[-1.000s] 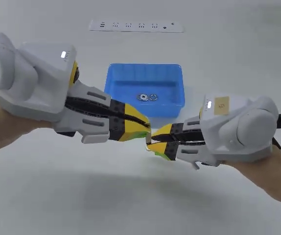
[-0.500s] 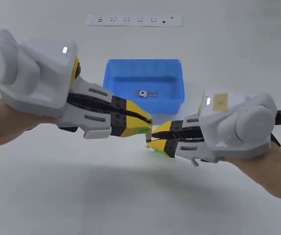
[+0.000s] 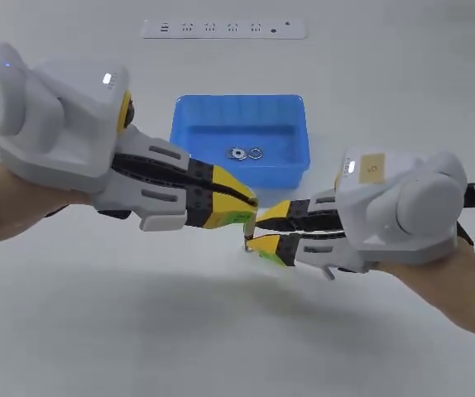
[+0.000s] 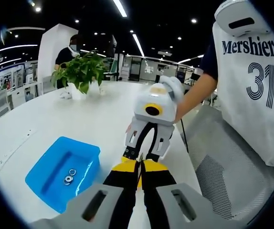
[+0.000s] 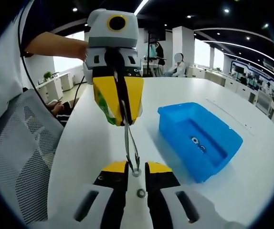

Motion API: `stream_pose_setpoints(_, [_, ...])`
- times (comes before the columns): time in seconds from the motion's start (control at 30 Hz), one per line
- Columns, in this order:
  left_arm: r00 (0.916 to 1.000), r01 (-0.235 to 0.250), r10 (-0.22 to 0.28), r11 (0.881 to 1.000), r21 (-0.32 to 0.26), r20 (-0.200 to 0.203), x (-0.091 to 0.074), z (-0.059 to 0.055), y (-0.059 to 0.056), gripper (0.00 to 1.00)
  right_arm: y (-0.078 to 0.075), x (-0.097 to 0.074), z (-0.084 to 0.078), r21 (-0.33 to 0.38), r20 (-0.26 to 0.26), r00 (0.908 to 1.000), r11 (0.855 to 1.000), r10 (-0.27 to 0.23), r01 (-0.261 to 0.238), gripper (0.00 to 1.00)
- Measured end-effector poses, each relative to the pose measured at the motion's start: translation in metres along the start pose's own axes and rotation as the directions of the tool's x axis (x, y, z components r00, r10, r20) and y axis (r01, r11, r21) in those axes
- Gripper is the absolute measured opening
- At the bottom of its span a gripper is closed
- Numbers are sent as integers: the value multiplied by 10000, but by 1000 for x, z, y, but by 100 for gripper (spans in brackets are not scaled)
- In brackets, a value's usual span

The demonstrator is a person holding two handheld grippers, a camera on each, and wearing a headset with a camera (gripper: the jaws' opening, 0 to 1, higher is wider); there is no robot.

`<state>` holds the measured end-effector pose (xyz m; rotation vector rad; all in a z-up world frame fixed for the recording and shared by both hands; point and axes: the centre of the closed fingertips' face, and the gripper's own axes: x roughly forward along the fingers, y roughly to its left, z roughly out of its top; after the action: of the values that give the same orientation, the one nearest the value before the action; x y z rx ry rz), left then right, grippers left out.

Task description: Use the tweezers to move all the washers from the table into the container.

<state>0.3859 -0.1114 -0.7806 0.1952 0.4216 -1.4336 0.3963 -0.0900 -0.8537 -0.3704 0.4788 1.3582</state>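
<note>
Tweezers [image 5: 127, 143] of thin bare steel sit clamped in the left gripper's [image 5: 122, 122] yellow-tipped jaws, points at a flat ring washer [image 5: 136, 172] between the right gripper's [image 5: 136, 167] parted jaws.

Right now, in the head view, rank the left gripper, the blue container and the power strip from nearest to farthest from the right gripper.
From the right gripper:
1. Left gripper, on its left, tongs nearly tip to tip.
2. Blue container, just behind the tongs.
3. Power strip, farthest back.
</note>
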Motion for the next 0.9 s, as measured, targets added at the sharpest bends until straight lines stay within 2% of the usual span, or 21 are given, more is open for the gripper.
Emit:
stream_pose_setpoints(0.13, [10000, -21, 21, 10000, 22, 18, -1, 1, 0, 6, 3, 1, 2, 83, 106, 9998, 9998, 157, -158, 18])
stream_pose_setpoints(0.47, [9999, 100, -101, 9999, 56, 11, -2, 1, -4, 6, 9, 8, 8, 122, 280, 9988, 9991, 403, -406, 18])
stream_pose_setpoints(0.63, [10000, 70, -68, 9998, 181, -69, -4, -2, -7, 5, 11, 9, 6, 37, 134, 9988, 9989, 467, -467, 17])
stream_pose_setpoints(0.9, [9998, -147, 146, 9998, 107, 98, -10, -5, -9, 5, 13, 10, 5, -7, 34, 9989, 9989, 475, -475, 17])
